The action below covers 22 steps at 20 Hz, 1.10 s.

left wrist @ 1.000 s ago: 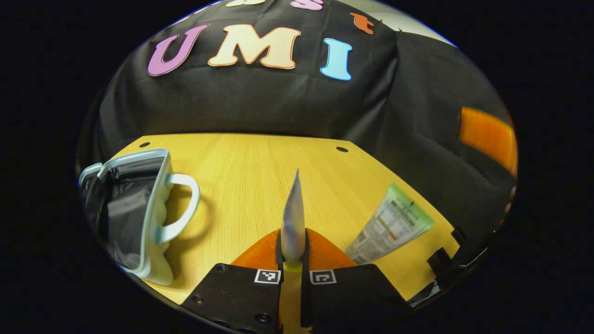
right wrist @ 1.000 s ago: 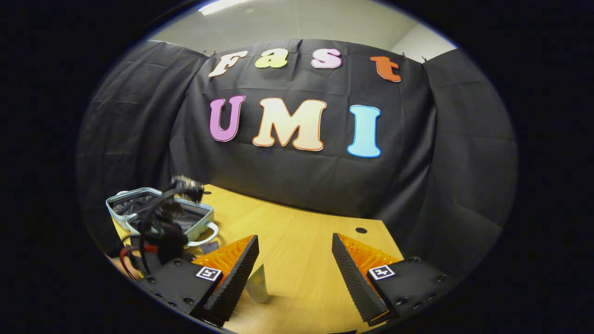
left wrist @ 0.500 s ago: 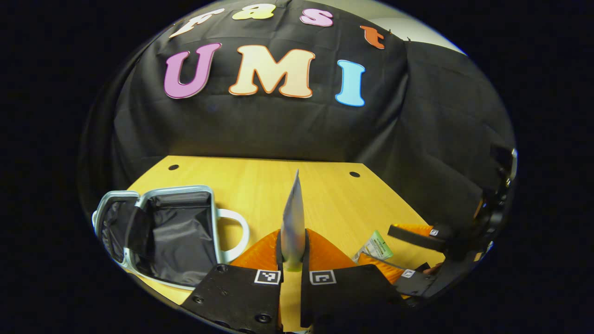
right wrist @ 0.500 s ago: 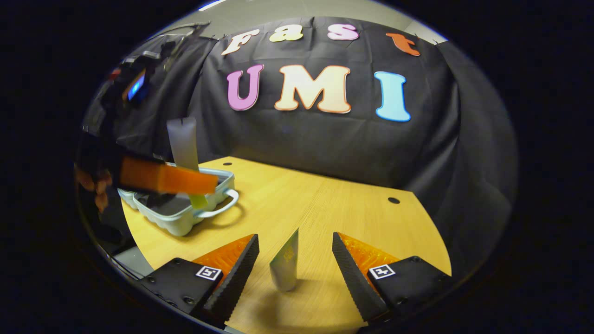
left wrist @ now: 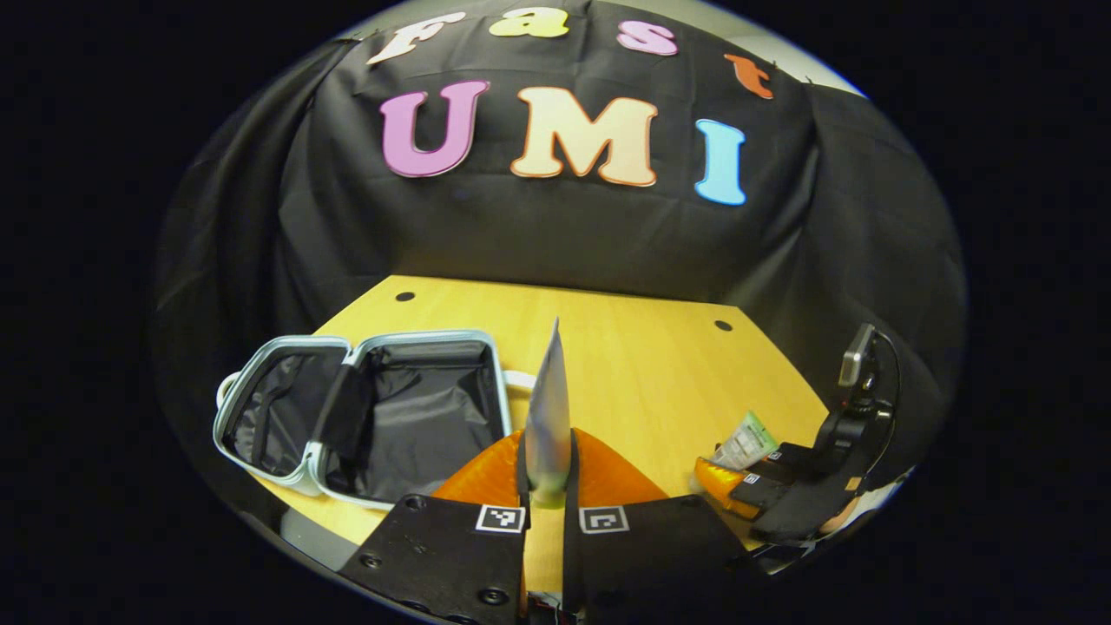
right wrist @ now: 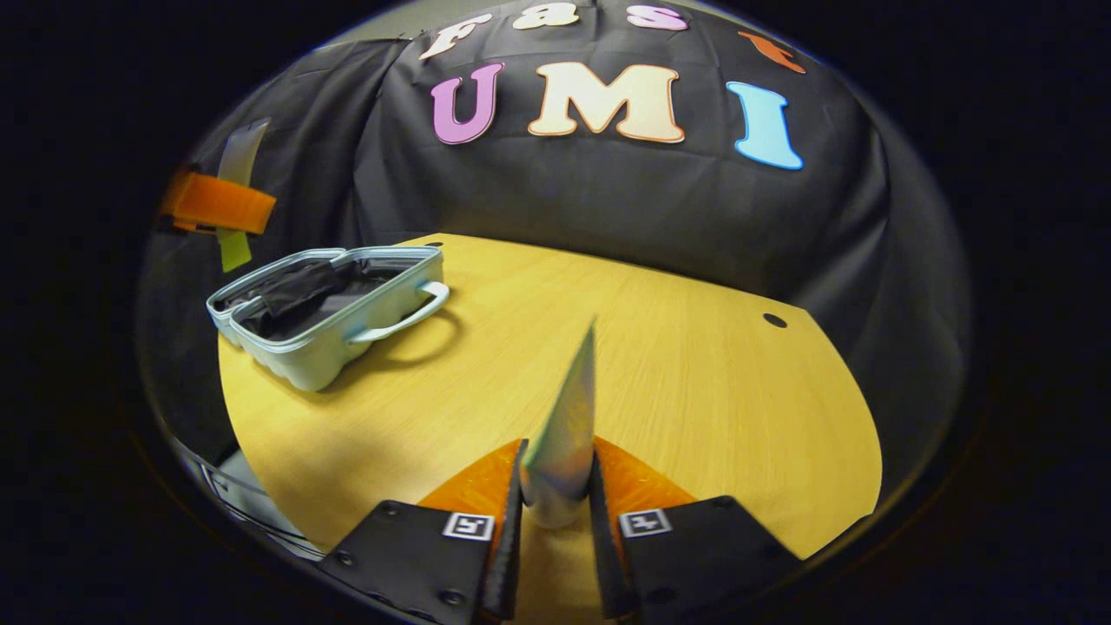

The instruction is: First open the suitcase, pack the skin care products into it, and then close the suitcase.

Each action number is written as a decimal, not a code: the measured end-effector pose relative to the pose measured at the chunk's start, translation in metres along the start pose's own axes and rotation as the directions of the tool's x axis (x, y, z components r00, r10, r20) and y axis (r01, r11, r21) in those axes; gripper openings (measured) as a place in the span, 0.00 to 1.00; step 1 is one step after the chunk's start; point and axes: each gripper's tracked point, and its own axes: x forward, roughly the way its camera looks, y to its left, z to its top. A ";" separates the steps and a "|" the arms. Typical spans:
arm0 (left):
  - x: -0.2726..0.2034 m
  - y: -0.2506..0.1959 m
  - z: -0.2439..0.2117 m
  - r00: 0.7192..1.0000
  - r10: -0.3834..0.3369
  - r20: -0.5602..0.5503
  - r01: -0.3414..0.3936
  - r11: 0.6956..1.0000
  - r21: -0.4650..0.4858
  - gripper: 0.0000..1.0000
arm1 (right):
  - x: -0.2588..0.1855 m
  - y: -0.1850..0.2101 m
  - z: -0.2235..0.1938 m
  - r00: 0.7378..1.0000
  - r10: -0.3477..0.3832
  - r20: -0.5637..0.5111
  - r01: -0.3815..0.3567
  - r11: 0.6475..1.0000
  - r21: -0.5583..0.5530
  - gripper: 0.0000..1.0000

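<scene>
Your right tool [right wrist: 555, 486] has closed on the second tube [right wrist: 568, 425]; your left tool [left wrist: 547, 473] grips its tube [left wrist: 548, 408] beside the open suitcase [left wrist: 373, 408]. Packing and closing remain.

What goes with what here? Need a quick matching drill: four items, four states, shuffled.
Items:
1. suitcase
2. silver tube
3. green-labelled tube
4. table

States:
A. clamped in the right gripper
B. lying open, dark lining showing
C. clamped in the left gripper
D. bare wood, holes near the far edge

Pairs: 1-B, 2-C, 3-A, 4-D
</scene>
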 end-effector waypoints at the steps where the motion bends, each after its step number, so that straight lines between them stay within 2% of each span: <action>1: -0.002 0.010 -0.001 1.000 0.018 -0.008 -0.019 1.000 -0.007 0.08 | -0.002 0.002 0.002 1.000 0.020 -0.005 -0.020 1.000 0.011 0.33; 2: 0.000 0.019 -0.004 0.999 0.028 -0.019 -0.028 0.999 -0.016 0.08 | -0.003 0.003 0.004 0.999 0.030 -0.012 -0.030 0.999 0.016 0.28; 4: 0.005 0.037 -0.007 0.998 0.040 -0.041 -0.041 0.999 -0.021 0.08 | -0.003 0.006 0.012 0.999 0.047 -0.009 -0.047 0.999 0.022 0.25; 7: 0.016 0.069 -0.016 0.994 0.057 -0.089 -0.057 0.998 0.001 0.08 | -0.007 0.005 0.030 1.000 0.017 0.002 -0.017 0.998 0.062 0.19; 10: 0.032 0.098 -0.034 0.980 0.065 -0.186 -0.070 0.997 -0.023 0.08 | -0.012 0.017 0.059 1.000 0.009 0.021 -0.011 0.997 0.077 0.22; 13: 0.052 0.119 -0.050 0.954 0.052 -0.296 -0.062 0.998 -0.024 0.08 | -0.021 0.035 0.091 0.999 0.019 0.041 -0.024 0.994 0.108 0.22; 17: 0.079 0.133 -0.075 0.900 0.001 -0.436 -0.031 0.998 -0.061 0.09 | -0.030 0.082 0.124 0.994 0.097 0.056 -0.104 0.984 0.144 0.21; 19: 0.090 0.140 -0.079 0.886 -0.014 -0.463 -0.016 0.998 -0.060 0.10 | -0.031 0.111 0.138 0.989 0.142 0.044 -0.148 0.973 0.177 0.22; 20: 0.094 0.141 -0.080 0.886 -0.024 -0.463 -0.001 0.998 -0.055 0.12 | -0.029 0.124 0.145 0.986 0.158 0.044 -0.164 0.968 0.191 0.19; 22: 0.102 0.141 -0.084 0.882 -0.063 -0.466 0.041 0.998 -0.057 0.14 | -0.025 0.151 0.152 0.981 0.190 0.022 -0.191 0.962 0.196 0.21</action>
